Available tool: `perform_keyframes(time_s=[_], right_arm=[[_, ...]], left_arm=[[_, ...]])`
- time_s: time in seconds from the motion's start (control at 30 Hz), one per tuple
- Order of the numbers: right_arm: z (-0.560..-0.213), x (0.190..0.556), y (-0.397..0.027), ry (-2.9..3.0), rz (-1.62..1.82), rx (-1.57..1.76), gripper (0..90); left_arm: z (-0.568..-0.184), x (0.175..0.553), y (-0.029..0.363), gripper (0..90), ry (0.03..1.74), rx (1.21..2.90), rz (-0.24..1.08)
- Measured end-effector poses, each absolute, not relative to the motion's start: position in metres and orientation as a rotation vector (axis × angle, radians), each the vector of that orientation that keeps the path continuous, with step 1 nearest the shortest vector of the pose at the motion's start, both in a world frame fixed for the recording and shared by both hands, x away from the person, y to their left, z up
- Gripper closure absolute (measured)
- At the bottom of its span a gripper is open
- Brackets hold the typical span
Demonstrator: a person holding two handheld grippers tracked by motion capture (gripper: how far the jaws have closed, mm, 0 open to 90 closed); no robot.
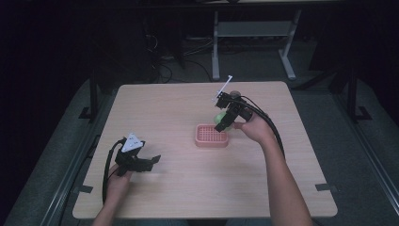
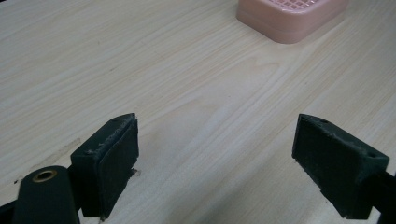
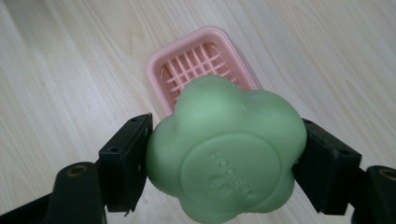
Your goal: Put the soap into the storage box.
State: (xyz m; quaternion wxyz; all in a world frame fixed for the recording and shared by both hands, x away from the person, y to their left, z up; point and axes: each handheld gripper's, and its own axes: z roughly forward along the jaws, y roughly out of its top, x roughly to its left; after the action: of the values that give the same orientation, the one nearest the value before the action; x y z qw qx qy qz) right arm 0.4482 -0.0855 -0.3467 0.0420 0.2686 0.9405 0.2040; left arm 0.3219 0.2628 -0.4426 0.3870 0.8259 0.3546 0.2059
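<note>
A green flower-shaped soap (image 3: 226,151) is clamped between the jaws of my right gripper (image 3: 223,161), held in the air above the far end of a pink slotted soap dish (image 3: 198,63). In the high view the right gripper (image 1: 226,120) hovers just past the dish (image 1: 211,135) at the table's middle, the green soap (image 1: 219,118) peeking out beneath it. My left gripper (image 1: 151,161) rests low near the front left of the table, jaws wide apart with nothing between them. In the left gripper view the gripper (image 2: 217,158) faces bare wood, with the dish's corner (image 2: 289,18) farther off.
The light wooden table (image 1: 188,188) has bare surface all around the dish. Cables trail from both grippers along the forearms. Beyond the far edge stand a dark floor and a grey desk frame (image 1: 254,37).
</note>
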Motion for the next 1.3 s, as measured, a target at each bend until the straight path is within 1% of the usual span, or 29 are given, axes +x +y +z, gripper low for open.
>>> perform_keyframes(time_s=[0.63, 0.93, 1.3], right_arm=[[-0.363, 0.460, -0.069, 2.890, 0.609, 0.863, 25.6], [-0.382, 0.464, -0.063, 2.913, 0.588, 0.878, 25.6], [-0.396, 0.469, -0.057, 2.929, 0.556, 0.920, 25.5]], left_arm=[[-0.443, 0.322, 0.261, 14.4, 0.903, 2.100, 0.521], [-0.442, 0.321, 0.261, 14.4, 0.895, 2.108, 0.525], [-0.442, 0.322, 0.261, 14.4, 0.893, 2.112, 0.524]])
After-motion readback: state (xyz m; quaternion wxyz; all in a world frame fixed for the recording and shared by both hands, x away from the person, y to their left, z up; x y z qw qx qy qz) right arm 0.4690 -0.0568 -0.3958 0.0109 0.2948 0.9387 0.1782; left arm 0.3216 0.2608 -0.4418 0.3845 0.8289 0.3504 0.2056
